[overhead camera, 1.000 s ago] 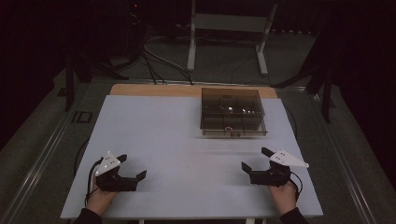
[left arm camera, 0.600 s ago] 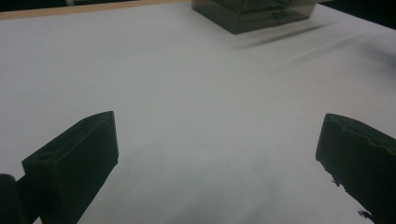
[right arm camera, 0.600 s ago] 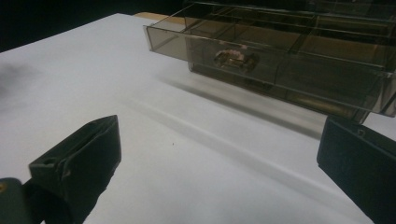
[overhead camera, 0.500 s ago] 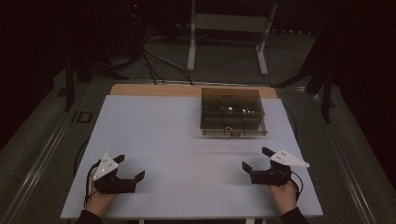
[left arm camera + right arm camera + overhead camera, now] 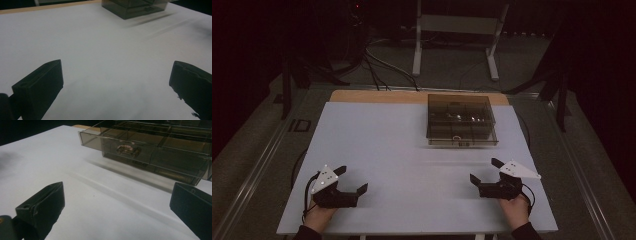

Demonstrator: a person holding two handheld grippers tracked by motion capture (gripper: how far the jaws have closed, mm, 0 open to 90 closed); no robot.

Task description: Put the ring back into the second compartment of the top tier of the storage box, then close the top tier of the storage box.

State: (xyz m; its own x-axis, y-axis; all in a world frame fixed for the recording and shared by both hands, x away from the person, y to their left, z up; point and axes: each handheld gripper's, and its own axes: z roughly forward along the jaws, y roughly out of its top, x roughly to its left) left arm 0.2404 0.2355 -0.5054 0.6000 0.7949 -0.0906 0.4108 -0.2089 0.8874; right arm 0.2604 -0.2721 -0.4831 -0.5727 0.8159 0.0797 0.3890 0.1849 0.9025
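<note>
Left gripper (image 5: 350, 180) at near left of the white table (image 5: 377, 140), jaws spread wide, nothing between them, grasping nothing; right gripper (image 5: 484, 171) at near right, jaws likewise released and wide, bare tabletop between them. Smoky clear compartment box (image 5: 461, 120) sits at far right of table, well apart from both grippers, long axis running left to right, its front wall facing the near edge. In the right gripper view the box (image 5: 160, 150) shows divided compartments, a small metallic item (image 5: 127, 149) behind the front wall
</note>
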